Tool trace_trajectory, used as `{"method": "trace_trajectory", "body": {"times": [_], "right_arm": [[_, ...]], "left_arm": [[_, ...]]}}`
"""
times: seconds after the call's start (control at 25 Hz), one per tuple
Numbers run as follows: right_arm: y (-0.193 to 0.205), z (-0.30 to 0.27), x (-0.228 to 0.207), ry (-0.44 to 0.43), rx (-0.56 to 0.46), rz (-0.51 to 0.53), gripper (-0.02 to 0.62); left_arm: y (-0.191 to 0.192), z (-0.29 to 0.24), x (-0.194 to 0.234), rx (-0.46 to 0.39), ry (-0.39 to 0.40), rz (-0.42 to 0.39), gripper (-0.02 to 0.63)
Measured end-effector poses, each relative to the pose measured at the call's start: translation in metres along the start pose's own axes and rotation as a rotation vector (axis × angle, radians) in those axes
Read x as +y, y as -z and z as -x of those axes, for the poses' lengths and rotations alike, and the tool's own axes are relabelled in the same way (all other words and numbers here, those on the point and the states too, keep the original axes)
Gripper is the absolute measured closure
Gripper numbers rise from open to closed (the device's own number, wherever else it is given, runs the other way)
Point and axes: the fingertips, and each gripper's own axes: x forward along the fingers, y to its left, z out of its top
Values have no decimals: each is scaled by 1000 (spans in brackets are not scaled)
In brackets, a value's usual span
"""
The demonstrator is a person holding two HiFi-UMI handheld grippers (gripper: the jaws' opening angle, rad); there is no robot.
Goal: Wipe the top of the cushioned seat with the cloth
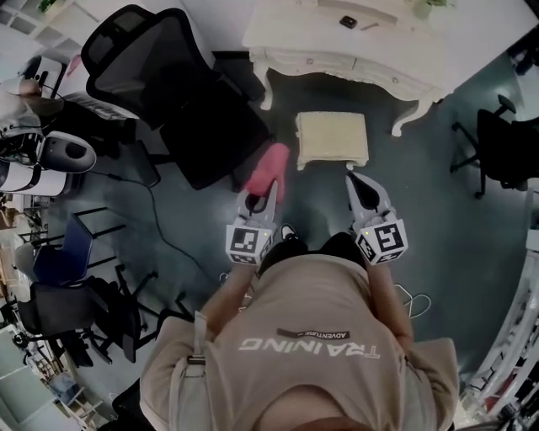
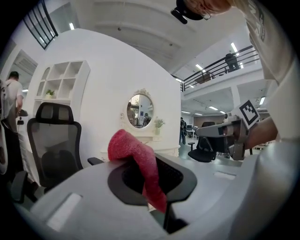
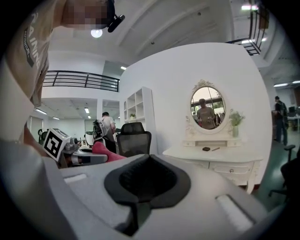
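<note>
- left gripper: jaws clamped on the red cloth. its own view shows the cloth pinched between the pads, one end bunched above the jaws and the other hanging down in front of them.
- right gripper: pads closed together, nothing between them.
- both grippers are held side by side in front of the person, who stands on the dark floor; each gripper shows at the edge of the other's view.
- cushioned seat: cream, roughly square, on the floor just ahead of the person and just in front of the white dressing table.
- the cloth is not on the seat; it hangs to the seat's left, apart from it. the right gripper's tips sit near the seat's near right corner.
- black office chair stands left of the seat. from above, the cloth overlaps the edge of that chair's seat pan; cannot tell whether they touch or the cloth is above it.
- oval mirror on the white wall above the dressing table; small dark object on the tabletop.
- white shelf unit left of the mirror, with a second person standing beyond it.
</note>
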Motion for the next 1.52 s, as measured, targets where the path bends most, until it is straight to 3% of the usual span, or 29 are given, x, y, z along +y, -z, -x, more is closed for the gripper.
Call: {"method": "trace_trajectory", "body": {"times": [0.24,0.4,0.84,0.96,1.08,1.32,1.52], "right_arm": [[5,-39,-9,12,42,4,592],[17,-63,-27,-4,47,-10,591],[-17,-151,-129,-48,-30,-25,592],[-13,-169,-147,-66,3,43,591],[-7,-180,-155,-75,20,49,592],[1,-209,-169,-70,46,-6,592],[-2,-226,-160,-20,79,4,591]], "left_arm": [[4,-22,31,-2,3,76,574],[11,-52,35,26,7,76,574],[-42,-165,31,35,14,7,574],[-47,-196,36,23,-10,64,574],[-42,-211,48,30,-45,158,574],[-50,-248,70,17,-17,87,574],[-44,-265,94,24,36,112,574]]}}
